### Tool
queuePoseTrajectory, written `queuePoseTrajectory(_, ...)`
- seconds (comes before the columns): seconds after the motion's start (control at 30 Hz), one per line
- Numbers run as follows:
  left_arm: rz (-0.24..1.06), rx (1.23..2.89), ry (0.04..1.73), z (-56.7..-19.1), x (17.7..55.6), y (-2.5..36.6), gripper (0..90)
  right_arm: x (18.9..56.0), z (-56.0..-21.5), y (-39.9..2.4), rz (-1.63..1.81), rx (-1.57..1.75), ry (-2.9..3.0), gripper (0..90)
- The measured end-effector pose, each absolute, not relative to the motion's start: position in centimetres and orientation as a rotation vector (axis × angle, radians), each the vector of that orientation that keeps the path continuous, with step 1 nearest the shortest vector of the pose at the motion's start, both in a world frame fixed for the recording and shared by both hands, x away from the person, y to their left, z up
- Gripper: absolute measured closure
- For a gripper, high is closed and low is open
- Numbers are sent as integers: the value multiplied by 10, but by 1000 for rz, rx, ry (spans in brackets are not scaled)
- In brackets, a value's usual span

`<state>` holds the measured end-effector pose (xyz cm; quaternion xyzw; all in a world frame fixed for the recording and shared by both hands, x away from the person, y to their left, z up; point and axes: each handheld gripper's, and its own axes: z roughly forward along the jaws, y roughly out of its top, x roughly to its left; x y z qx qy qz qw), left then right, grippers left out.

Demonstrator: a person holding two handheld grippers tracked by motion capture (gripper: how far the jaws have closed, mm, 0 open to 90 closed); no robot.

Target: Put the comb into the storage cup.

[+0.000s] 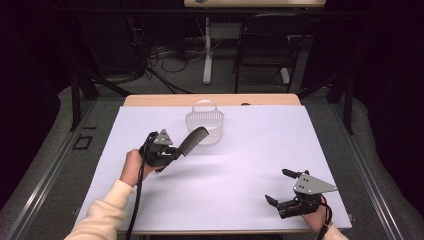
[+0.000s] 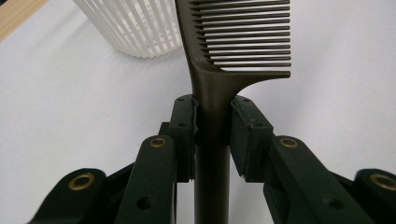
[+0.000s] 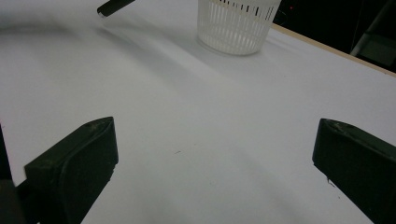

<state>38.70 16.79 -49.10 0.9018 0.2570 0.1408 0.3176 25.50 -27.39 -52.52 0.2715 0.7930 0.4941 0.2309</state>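
A dark comb [image 1: 192, 140] is held above the white table [image 1: 235, 165], its toothed end pointing toward the white slatted basket [image 1: 205, 125]. My left gripper [image 1: 175, 153] is shut on the comb's handle [image 2: 212, 121], with the teeth [image 2: 247, 32] rising ahead of the jaws and the basket [image 2: 135, 28] just behind to the left. My right gripper [image 1: 278, 186] rests low near the table's front right, open wide, with nothing between its black fingers [image 3: 74, 163]. In the right gripper view the basket [image 3: 238, 23] stands far ahead and the comb's handle tip [image 3: 112, 7] shows at the top left.
The basket stands near the table's far edge, where a wooden strip [image 1: 210, 100] shows. Beyond the table are a dark chair [image 1: 265, 50], a table leg and cables on the floor. White tabletop lies between the two grippers.
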Motion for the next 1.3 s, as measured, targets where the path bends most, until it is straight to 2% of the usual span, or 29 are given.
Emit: queuePoseTrajectory(1.3, 424, 2157, 754, -489, 386, 183, 718, 255, -525, -274, 1358, 755, 2177, 0)
